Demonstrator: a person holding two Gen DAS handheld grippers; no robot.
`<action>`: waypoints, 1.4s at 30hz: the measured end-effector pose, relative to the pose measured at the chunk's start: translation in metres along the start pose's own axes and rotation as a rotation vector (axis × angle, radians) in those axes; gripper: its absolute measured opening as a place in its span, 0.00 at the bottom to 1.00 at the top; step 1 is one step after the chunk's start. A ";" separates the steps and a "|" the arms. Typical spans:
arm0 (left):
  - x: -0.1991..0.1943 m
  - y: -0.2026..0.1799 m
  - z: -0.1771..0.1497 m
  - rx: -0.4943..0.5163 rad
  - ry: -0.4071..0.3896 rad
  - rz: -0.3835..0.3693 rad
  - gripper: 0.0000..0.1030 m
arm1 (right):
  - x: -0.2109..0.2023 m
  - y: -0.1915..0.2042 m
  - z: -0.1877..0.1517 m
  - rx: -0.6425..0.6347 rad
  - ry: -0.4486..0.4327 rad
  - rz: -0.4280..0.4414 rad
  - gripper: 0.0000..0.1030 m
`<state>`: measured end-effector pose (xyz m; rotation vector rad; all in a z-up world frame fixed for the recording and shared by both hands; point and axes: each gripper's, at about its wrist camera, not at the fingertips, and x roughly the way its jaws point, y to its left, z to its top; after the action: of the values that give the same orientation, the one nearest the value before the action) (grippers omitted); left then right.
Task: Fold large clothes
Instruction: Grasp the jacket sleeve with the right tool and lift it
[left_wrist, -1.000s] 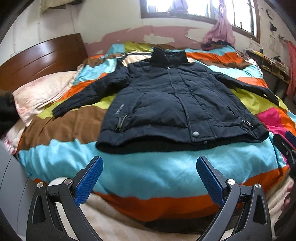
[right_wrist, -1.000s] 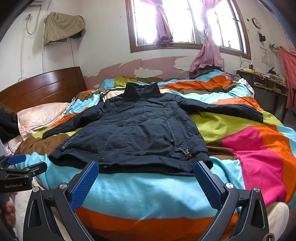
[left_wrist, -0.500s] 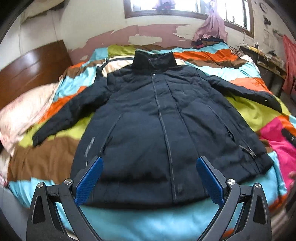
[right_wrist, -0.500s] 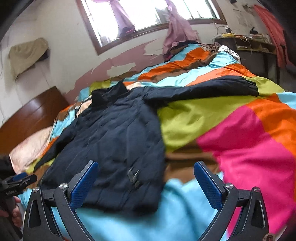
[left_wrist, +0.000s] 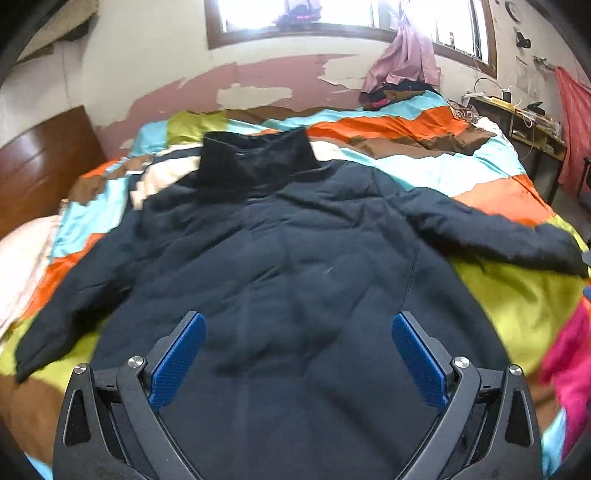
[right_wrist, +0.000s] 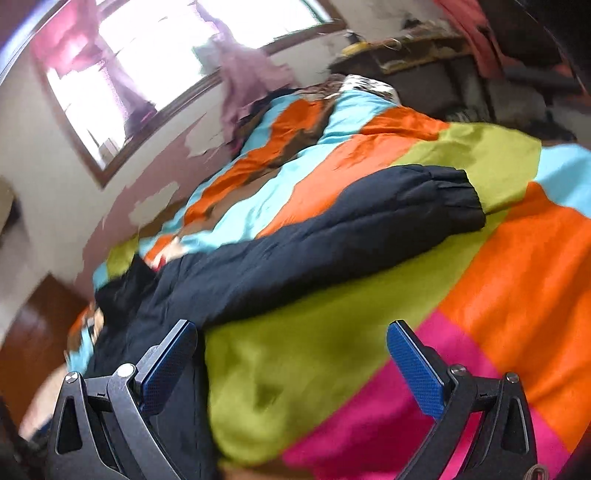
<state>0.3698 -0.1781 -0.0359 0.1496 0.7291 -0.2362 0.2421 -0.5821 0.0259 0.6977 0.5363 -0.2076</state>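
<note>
A dark navy padded jacket (left_wrist: 295, 266) lies flat on the bed, front up, black collar (left_wrist: 258, 158) toward the far wall and both sleeves spread out. My left gripper (left_wrist: 297, 354) hovers open over the jacket's lower body, nothing between its blue pads. In the right wrist view the jacket's right sleeve (right_wrist: 332, 251) stretches across the quilt, ending in a cuff (right_wrist: 454, 199). My right gripper (right_wrist: 291, 365) is open above the green and pink quilt, just below that sleeve, its left finger over the jacket's side edge.
A striped multicoloured quilt (left_wrist: 517, 306) covers the bed. A wooden headboard (left_wrist: 40, 162) and a pale pillow (left_wrist: 18, 266) lie at the left. A window (right_wrist: 140, 59) with pink curtains is on the far wall; a cluttered shelf (left_wrist: 532, 122) stands right of the bed.
Both grippers have moved forward over the bed. The left one went from the jacket's hem to above its body; the right one swung right and tilted, now facing the right sleeve.
</note>
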 end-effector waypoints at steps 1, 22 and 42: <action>0.016 -0.005 0.008 -0.009 0.010 -0.011 0.96 | 0.007 -0.005 0.007 0.018 -0.004 0.003 1.00; 0.204 -0.100 0.053 0.034 0.152 -0.097 0.98 | 0.035 -0.056 0.039 0.225 -0.166 -0.013 0.29; 0.025 0.094 0.011 -0.019 0.158 -0.170 0.98 | -0.009 0.223 0.033 -0.490 -0.291 0.215 0.08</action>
<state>0.4197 -0.0945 -0.0395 0.0887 0.9024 -0.3825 0.3267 -0.4355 0.1758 0.2367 0.2145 0.0271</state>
